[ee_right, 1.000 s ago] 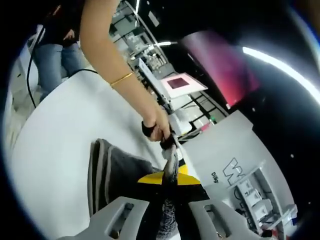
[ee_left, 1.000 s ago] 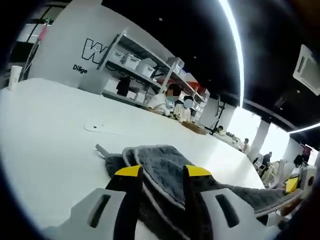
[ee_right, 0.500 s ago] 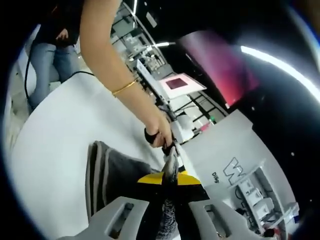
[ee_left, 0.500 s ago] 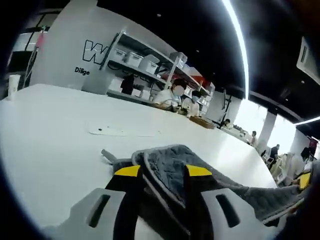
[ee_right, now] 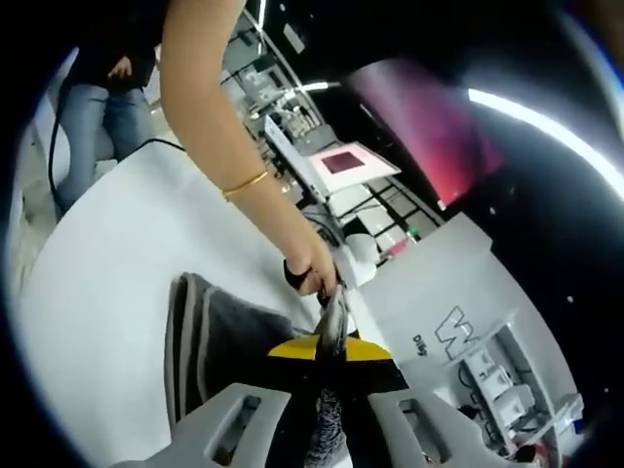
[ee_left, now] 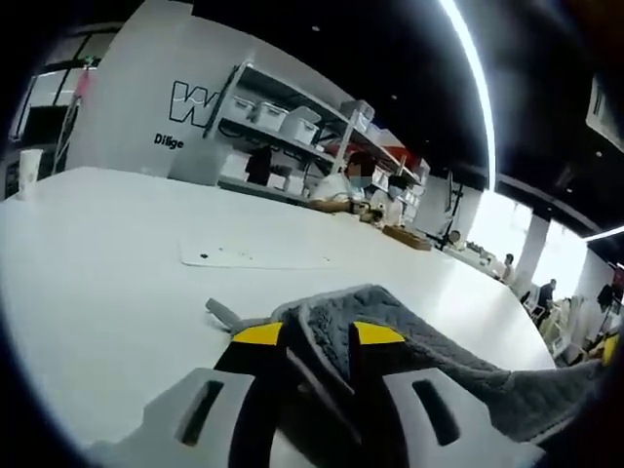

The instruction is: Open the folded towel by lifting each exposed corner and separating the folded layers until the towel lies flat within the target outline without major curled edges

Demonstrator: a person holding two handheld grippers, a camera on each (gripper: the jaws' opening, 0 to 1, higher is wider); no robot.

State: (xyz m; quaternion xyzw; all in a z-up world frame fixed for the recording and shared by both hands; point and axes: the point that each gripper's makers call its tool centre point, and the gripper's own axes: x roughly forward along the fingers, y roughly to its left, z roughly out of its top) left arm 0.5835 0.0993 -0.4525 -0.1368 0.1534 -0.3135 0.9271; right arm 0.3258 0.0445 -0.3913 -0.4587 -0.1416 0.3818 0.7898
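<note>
Surface [ee_left: 107,253]: white, broad, curved by the lens.
Shelving [ee_left: 292,122]: metal rack with pale storage bins against a grey wall.
Wall lettering [ee_left: 190,102]: large "W", partly cut off.
Paper cup [ee_left: 29,171]: upright at far edge.
Ceiling light strip [ee_left: 473,88]: lit.

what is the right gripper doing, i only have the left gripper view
Observer: The right gripper is shut on a raised edge of the grey towel.
Operator: anything else near it
Observer: A hand with a gold bracelet on its wrist reaches down to the towel just past the jaws.
Operator: anyone else around on that side
Observer: A person in jeans stands beyond the white table.
</note>
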